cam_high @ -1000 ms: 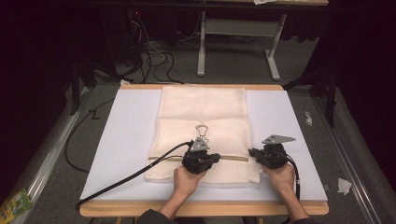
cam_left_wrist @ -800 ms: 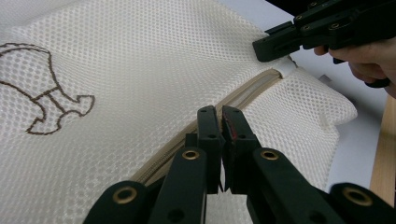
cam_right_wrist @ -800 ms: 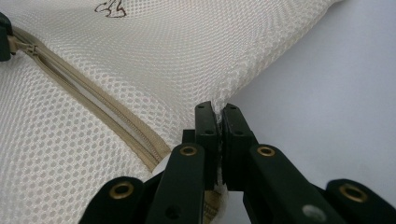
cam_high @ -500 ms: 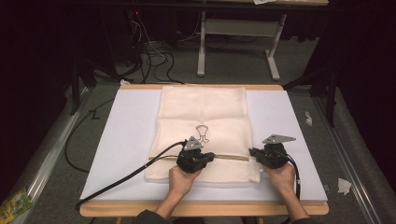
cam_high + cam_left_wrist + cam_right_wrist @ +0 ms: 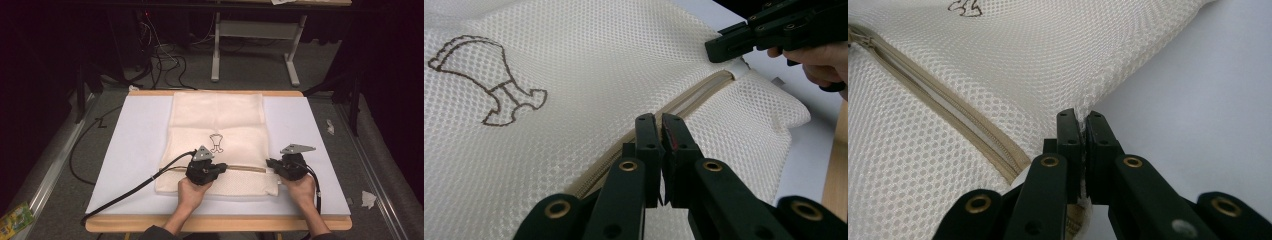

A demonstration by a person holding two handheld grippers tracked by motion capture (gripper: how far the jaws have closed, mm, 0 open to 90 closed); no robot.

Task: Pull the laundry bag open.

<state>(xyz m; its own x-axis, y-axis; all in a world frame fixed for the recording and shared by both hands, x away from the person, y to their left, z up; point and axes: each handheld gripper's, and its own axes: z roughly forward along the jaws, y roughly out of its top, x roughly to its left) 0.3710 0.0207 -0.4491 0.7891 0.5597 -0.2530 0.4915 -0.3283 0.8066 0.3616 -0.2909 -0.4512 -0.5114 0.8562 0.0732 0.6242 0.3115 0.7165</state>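
My right gripper (image 5: pixel 1083 120) had its jaws pinched tight on the side edge of the mesh laundry bag (image 5: pixel 217 117), right where the zipper (image 5: pixel 943 112) ended; a bit of mesh poked up between the jaws in the right gripper view. My left gripper (image 5: pixel 660 125) was clamped shut too, sitting right over the zipper line partway along it. Couldn't honestly tell whether it had the slider or just fabric, since the jaws covered that spot.

The bag lay flat in the middle of the white mat (image 5: pixel 130 145), zipper running across its near end, the end closest to me. Above the zipper was a small brown printed figure (image 5: pixel 489 80), clear in the left gripper view, tiny from the high view. That view also caught the right gripper's black tip at the bag's edge, with a hand (image 5: pixel 824 62) behind it.

Nothing sat on the bag to get in the way. From the high view, the left gripper's cable (image 5: pixel 130 192) trailed off the mat, away from the zipper, and scraps of paper (image 5: pixel 368 199) lay on the floor beyond the table.
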